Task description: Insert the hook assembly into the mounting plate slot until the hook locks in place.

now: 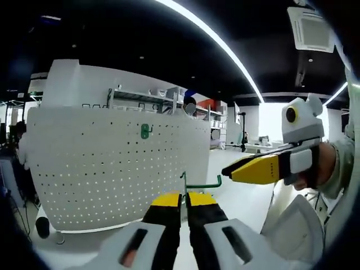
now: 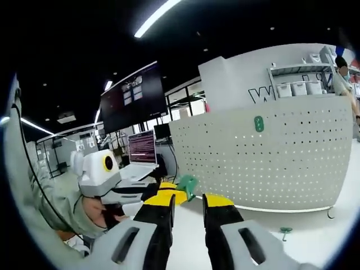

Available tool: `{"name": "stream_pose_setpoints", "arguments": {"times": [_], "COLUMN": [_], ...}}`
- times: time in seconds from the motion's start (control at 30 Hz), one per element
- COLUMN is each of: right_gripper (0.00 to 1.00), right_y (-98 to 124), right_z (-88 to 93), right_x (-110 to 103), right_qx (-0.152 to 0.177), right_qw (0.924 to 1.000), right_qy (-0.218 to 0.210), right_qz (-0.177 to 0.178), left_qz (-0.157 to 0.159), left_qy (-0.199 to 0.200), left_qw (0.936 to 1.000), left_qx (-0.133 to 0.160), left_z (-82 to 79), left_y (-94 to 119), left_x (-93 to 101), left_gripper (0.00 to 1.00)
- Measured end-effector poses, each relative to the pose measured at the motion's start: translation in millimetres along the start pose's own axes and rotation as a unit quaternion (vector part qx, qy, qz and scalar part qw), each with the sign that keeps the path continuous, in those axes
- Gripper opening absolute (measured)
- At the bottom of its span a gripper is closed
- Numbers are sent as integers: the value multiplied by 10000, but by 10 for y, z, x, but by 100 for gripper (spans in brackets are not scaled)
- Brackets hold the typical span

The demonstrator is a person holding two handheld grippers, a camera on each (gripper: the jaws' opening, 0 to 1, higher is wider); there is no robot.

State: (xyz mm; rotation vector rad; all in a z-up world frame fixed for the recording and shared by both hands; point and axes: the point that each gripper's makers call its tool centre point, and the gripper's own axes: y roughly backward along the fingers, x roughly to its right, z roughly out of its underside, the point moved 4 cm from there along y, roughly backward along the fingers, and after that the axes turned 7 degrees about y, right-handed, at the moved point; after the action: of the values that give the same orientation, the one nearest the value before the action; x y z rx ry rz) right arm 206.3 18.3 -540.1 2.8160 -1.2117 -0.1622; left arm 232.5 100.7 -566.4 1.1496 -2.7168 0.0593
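Holding a Small Green Hook in Front of the Peg Board

Pinching the green hook near its flat back end, the left gripper has its fingers pressed close on it. In the left gripper view the thin rod of the hook sticks out to the right, just above the yellow tips. In the right gripper view the same hook shows as a small green plate at the left gripper's tip.

The hook looks light and stiff, like hard plastic or painted wire. It is thin, so it could twist or slip if it is held by the rod. I think the best place to hold it is the flat back part, with the pegs left free to go into the holes.

The right gripper comes in from the right, and its tips are just beside the far end of the rod. I cannot tell if it touches the hook. In its own view its fingers are spread with nothing between them.

The white peg board stands farther off, well apart from the hook. One green hook is already on it, up high. Another small green piece lies on the white desk near the foot of the board.

The hook is not in a slot yet.
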Motion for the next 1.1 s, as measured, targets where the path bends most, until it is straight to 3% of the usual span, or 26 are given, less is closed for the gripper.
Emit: {"name": "stream_pose_setpoints", "arguments": {"times": [0.33,0.73,0.9,1.1], "right_gripper": [15,10,6,3], "right_y": [-25,-13,-10,-16], "right_z": [-87,-123,-113,-130], "right_x": [-10,1,2,12], "right_qx": [243,426,460,530], "right_qw": [9994,9979,9959,9951], "right_qy": [-246,-472,-761,-813], "right_qz": [-75,-129,-187,-199], "left_qz": [260,441,500,507], "left_qy": [-25,83,44,-51], "left_qw": [9995,9986,9981,9981], "left_qx": [179,285,352,333], "left_z": [-109,-152,-185,-199], "left_y": [-14,-28,-29,-32], "left_x": [176,263,291,287], "left_gripper": [3,3,3,3]}}
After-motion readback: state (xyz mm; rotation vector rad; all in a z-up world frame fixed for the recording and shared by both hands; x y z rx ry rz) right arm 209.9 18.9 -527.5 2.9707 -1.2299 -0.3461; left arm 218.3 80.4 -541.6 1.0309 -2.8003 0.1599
